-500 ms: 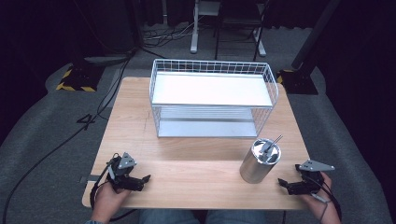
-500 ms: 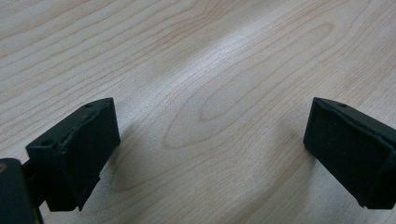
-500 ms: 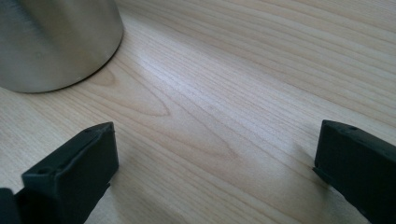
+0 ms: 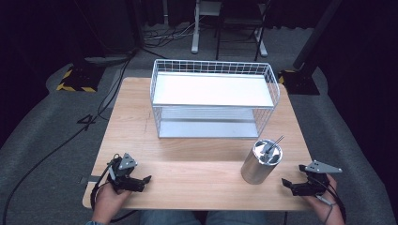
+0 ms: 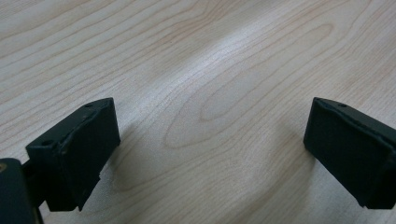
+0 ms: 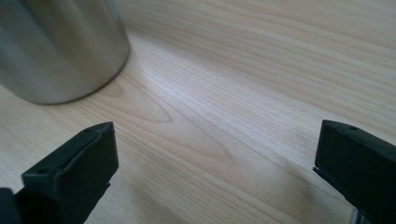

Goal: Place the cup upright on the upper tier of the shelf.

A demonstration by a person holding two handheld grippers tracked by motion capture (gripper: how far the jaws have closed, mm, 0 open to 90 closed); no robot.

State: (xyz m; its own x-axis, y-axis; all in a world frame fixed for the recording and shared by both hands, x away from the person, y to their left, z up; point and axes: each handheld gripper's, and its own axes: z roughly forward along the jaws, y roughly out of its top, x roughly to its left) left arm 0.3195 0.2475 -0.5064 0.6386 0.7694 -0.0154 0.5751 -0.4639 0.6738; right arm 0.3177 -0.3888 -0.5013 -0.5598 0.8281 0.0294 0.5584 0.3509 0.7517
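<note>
Stillness marked the half-second: we had moved neither the left gripper (image 4: 143, 180) nor the right gripper (image 4: 287, 183), both spread empty on the pale wooden table (image 4: 197, 159), the brushed steel cylindrical canister (image 4: 261, 161) just beside the right one, ungrasped.

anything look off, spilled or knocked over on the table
Nothing stands out. The steel can stands upright with a rod leaning in it, the wire rack sits square, and the table shows no spill.

Silver can (image 4: 260, 164); white wire rack (image 4: 213, 96); pale wood-grain table (image 4: 197, 164); black grippers, left (image 4: 143, 182) and right (image 4: 287, 183).
</note>
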